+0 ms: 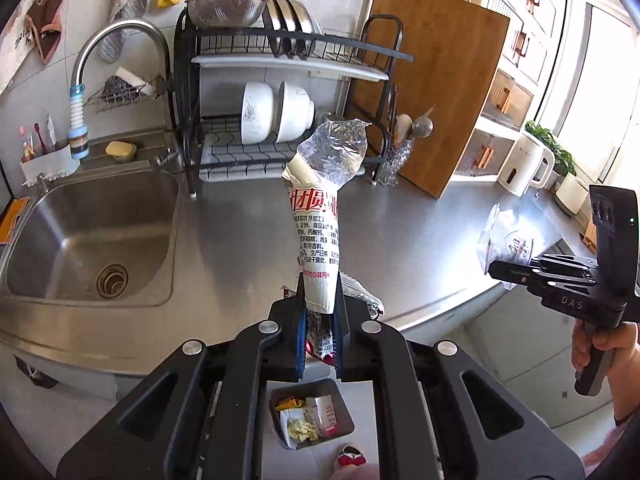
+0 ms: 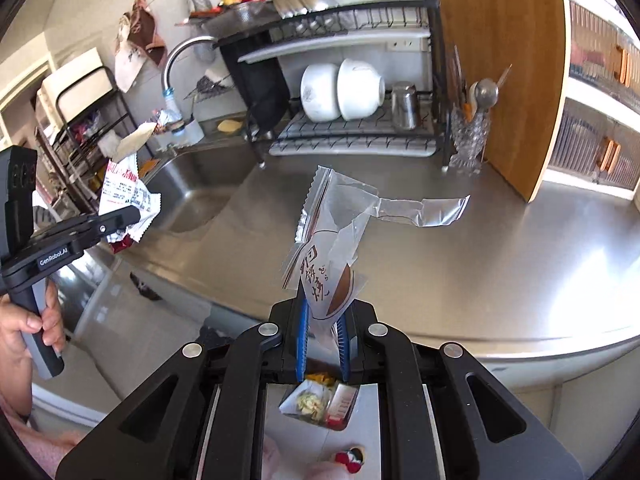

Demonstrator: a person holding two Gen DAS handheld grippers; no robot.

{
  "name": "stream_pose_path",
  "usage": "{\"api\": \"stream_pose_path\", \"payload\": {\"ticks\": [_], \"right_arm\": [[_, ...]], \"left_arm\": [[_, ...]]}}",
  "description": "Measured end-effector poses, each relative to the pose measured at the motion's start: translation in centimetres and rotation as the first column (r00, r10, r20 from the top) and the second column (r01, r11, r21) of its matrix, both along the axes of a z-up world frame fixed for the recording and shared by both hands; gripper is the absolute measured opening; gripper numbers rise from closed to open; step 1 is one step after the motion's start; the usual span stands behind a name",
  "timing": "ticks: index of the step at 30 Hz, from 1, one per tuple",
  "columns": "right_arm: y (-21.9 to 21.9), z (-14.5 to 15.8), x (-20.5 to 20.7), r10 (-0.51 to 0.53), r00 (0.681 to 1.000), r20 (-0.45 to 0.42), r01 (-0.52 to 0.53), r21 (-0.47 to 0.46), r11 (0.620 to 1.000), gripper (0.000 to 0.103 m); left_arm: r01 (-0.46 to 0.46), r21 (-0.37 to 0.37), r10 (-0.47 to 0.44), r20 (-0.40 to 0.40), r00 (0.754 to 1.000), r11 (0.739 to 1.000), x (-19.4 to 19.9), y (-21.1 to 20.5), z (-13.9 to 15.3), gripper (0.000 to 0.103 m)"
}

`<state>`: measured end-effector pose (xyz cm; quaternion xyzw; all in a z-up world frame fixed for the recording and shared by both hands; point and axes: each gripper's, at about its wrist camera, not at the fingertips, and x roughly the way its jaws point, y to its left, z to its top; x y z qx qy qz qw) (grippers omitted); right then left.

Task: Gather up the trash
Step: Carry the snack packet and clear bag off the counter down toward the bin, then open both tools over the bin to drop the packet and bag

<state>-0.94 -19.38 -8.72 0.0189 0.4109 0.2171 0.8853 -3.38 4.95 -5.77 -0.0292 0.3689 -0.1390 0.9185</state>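
My left gripper (image 1: 319,300) is shut on a crumpled white food wrapper (image 1: 318,232) with red and black print, which stands up above the steel counter's front edge. It also shows in the right wrist view (image 2: 124,196). My right gripper (image 2: 324,312) is shut on a clear plastic wrapper (image 2: 332,248) with brown print, held above the counter edge; in the left wrist view this wrapper (image 1: 508,240) shows at the right. A trash bin (image 1: 344,400) with several scraps sits on the floor below both grippers, also in the right wrist view (image 2: 352,416).
A steel sink (image 1: 80,236) with a tap is at the left. A black dish rack (image 1: 280,92) with bowls stands at the back of the steel counter (image 1: 400,232). A wooden cutting board (image 1: 440,88) leans against the wall; a white kettle (image 1: 528,164) stands at the far right.
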Motion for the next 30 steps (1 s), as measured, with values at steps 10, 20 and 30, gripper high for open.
{"api": "stream_pose_path", "payload": {"ticks": [10,20,30], "right_arm": [[3.4,-14.5,-4.3,0.069,0.954,-0.292,-0.080,-0.025,0.996,0.013],[6.6,-28.5,-4.3,0.045,0.867,-0.496,-0.085,-0.059,0.995,0.013],[8.6,-38.4,-1.1,-0.003,0.789,-0.614,-0.062,-0.085,0.994,0.014]], "left_arm": [[0.070,0.003,-0.065,-0.314,0.947,0.998,-3.8,-0.8,-16.1,0.009],[0.093,0.029,-0.066,-0.511,0.857,0.995,-1.9,-1.5,-29.5,0.009],[0.065,-0.004,-0.053,-0.629,0.776,0.998,1.1,-1.1,-39.8,0.009]]}}
